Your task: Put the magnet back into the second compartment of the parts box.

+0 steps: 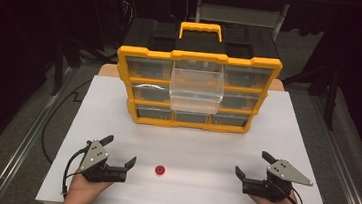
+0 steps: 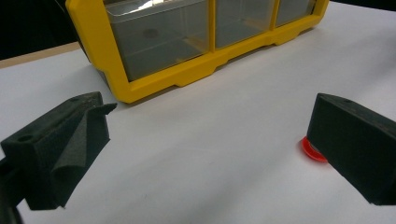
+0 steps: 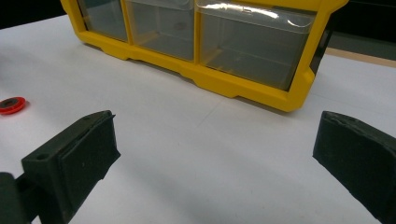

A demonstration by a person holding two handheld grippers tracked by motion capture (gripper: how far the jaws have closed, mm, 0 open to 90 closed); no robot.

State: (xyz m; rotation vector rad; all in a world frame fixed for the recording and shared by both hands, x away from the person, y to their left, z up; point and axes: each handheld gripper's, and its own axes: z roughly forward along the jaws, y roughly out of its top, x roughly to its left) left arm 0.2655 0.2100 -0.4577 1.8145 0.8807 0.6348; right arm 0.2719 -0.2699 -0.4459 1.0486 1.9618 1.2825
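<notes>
Red disc [image 1: 160, 170], a small flat round piece, lies on the white table [image 1: 206, 134] near the front edge, between the two grippers and closer to the left one. The left gripper [image 1: 121, 150] rests low on the table with its jaws spread wide and nothing between them; in the left gripper view the disc [image 2: 312, 150] sits just beside the right-hand jaw and is partly hidden behind it. The right gripper [image 1: 253, 163] is also wide open and empty, well apart from the disc [image 3: 11, 105].

Behind them stands the yellow organizer [image 1: 196, 91], and one clear drawer [image 1: 196, 89] in its middle column is pulled out, so I judge that the disc should go there.

Several things can go wrong. The disc is thin and lies flat, so the thick foam jaws may slide over it or push it away along the smooth surface instead of catching it. If the left gripper closes from where it is now, one jaw can hit the disc from the side and send it toward the table edge. A weak pinch on the rim may let it turn and fall during the lift. The pulled-out drawer hangs forward, and a low approach could knock its front wall.
</notes>
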